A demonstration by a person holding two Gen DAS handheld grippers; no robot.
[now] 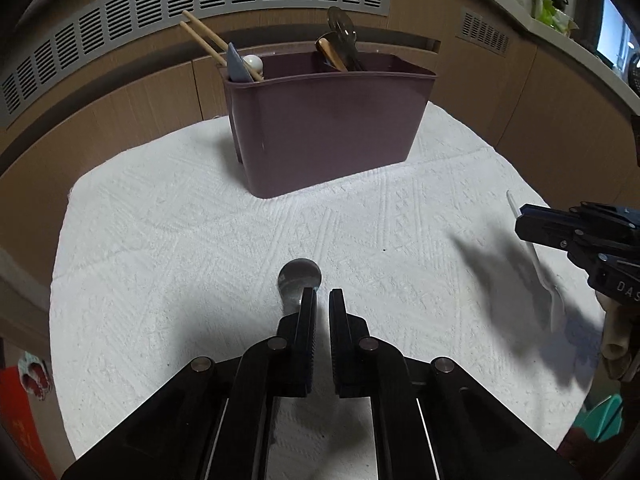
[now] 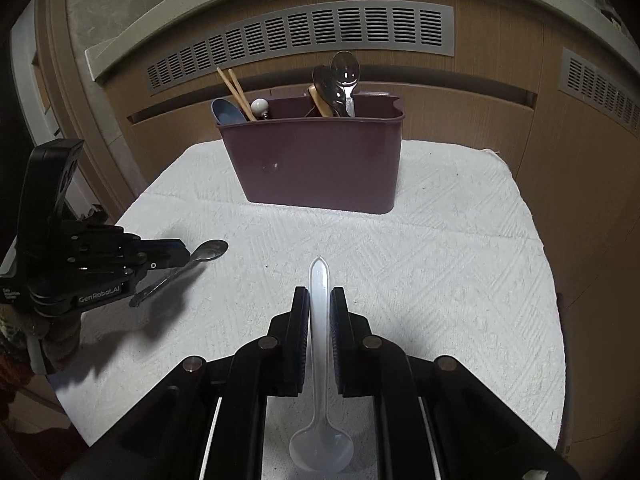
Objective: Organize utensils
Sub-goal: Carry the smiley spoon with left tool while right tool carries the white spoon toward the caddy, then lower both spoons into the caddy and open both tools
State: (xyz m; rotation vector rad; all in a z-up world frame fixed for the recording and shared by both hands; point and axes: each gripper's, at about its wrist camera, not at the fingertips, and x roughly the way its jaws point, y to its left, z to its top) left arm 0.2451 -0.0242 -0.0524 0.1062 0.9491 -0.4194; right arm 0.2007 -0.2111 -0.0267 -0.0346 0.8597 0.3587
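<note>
A maroon utensil caddy (image 1: 328, 136) (image 2: 320, 160) stands at the back of a white towel (image 1: 180, 240) (image 2: 440, 260). Its left section holds chopsticks (image 2: 236, 92), a blue spoon and a white knob. Its right section holds metal spoons (image 2: 344, 76) and a wooden one. My left gripper (image 1: 322, 292) (image 2: 182, 251) is shut on a metal spoon (image 1: 300, 276) (image 2: 210, 250), held just above the towel with its bowl pointing forward. My right gripper (image 2: 319, 292) (image 1: 520, 220) is shut on a translucent white plastic spoon (image 2: 319, 276) (image 1: 538, 268), handle forward and bowl toward the camera.
Behind the towel rises a brown cabinet front with a grey vent grille (image 2: 304, 36) under a stone counter edge. The towel ends close behind the caddy and at both sides. A red item (image 1: 20, 420) lies off the towel at the lower left.
</note>
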